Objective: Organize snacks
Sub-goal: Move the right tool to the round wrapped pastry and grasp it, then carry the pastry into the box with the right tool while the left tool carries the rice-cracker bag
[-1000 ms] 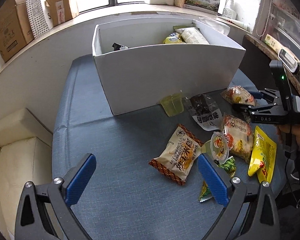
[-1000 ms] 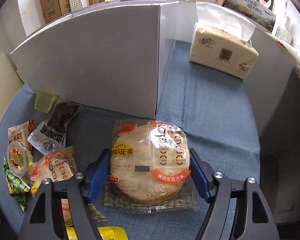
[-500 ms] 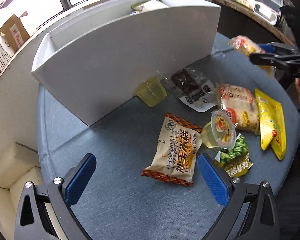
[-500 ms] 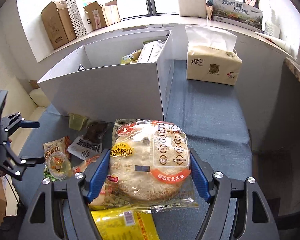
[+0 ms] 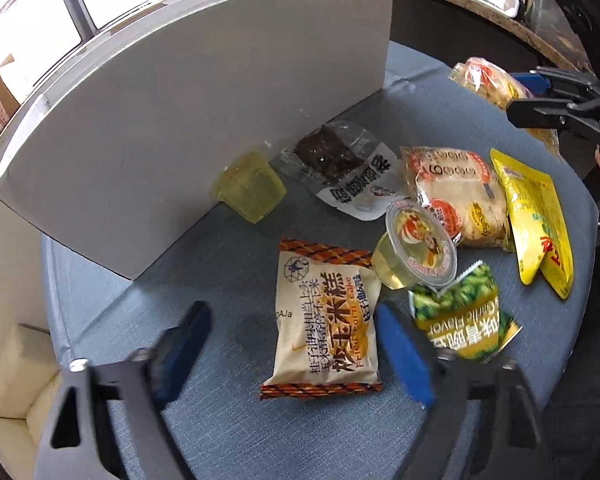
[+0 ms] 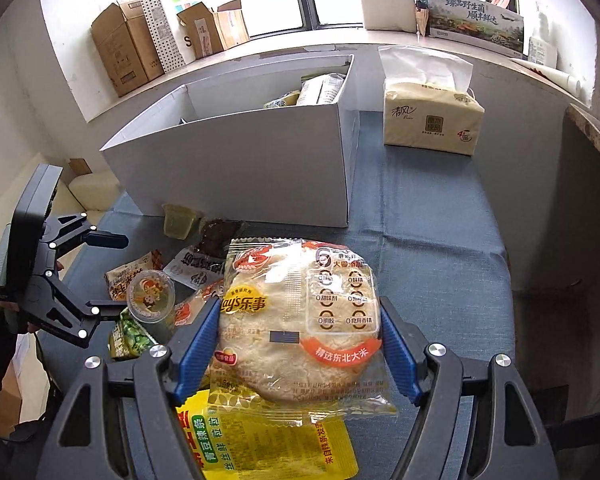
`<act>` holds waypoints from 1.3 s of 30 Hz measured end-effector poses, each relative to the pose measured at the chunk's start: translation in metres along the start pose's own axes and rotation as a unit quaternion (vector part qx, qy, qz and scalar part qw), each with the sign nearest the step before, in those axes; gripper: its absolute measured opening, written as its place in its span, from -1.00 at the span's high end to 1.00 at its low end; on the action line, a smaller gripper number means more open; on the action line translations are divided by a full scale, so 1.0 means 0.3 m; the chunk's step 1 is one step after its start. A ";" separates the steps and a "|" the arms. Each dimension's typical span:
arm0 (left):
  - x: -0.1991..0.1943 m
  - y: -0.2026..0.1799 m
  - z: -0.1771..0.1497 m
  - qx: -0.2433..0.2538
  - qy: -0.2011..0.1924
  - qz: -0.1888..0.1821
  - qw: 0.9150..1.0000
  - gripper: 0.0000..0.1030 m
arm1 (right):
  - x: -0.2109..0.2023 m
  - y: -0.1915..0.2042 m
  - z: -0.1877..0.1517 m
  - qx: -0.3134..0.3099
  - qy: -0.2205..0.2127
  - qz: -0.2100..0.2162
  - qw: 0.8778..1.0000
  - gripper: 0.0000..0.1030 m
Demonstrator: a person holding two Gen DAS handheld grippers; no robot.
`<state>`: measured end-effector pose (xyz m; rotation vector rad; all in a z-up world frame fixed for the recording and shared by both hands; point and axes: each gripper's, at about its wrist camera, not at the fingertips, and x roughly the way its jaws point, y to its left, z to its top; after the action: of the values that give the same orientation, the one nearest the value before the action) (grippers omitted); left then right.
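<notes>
I am closing my left tool around the light, crinkly rice cake packet, aiming for its long edges; my right tool is clamping the brittle rice cracker pack.

The white box's contents are hidden in the left wrist view.

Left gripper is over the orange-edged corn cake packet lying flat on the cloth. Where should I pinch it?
Grip the corn cake packet across its puffed middle, from straight above, pads on its two long plain sides. Avoid the thin crimped orange ends. The left gripper, jaws closing, already straddles it; the jelly cup sits near its upper right corner.
</notes>
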<state>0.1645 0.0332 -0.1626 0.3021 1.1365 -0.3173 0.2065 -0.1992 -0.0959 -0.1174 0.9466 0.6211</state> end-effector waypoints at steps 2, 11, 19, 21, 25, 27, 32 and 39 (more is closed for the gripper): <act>-0.004 -0.003 0.002 -0.006 -0.005 -0.023 1.000 -0.02 | 0.003 0.003 -0.001 0.003 0.000 0.006 1.000 -0.53; -0.102 0.084 -0.027 -0.090 -0.045 -0.034 0.994 -0.01 | -0.015 0.017 -0.009 0.000 -0.011 0.018 1.000 -0.53; -0.350 0.121 -0.031 -0.162 -0.123 0.000 0.979 -0.02 | -0.060 0.061 0.051 0.006 -0.041 0.053 0.998 -0.53; -0.413 0.137 -0.019 -0.183 -0.142 0.002 0.973 -0.02 | -0.078 0.083 0.083 -0.001 -0.053 0.056 0.997 -0.53; -0.541 0.188 0.031 -0.208 -0.183 0.008 0.961 -0.02 | -0.118 0.119 0.178 -0.002 -0.085 0.068 0.994 -0.54; -0.579 0.205 0.082 -0.208 -0.189 0.017 0.960 -0.02 | -0.136 0.136 0.239 -0.003 -0.101 0.072 0.992 -0.54; -0.619 0.271 0.241 -0.216 -0.210 0.049 0.952 -0.02 | -0.133 0.168 0.418 0.001 -0.123 0.077 0.989 -0.54; -0.479 0.433 0.453 -0.283 -0.203 0.065 0.935 -0.02 | 0.014 0.161 0.603 0.047 -0.099 0.080 0.991 -0.54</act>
<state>0.2737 0.1124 0.0318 -0.1952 0.7505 0.0757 0.3127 -0.0932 0.0161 0.1031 0.7947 0.7205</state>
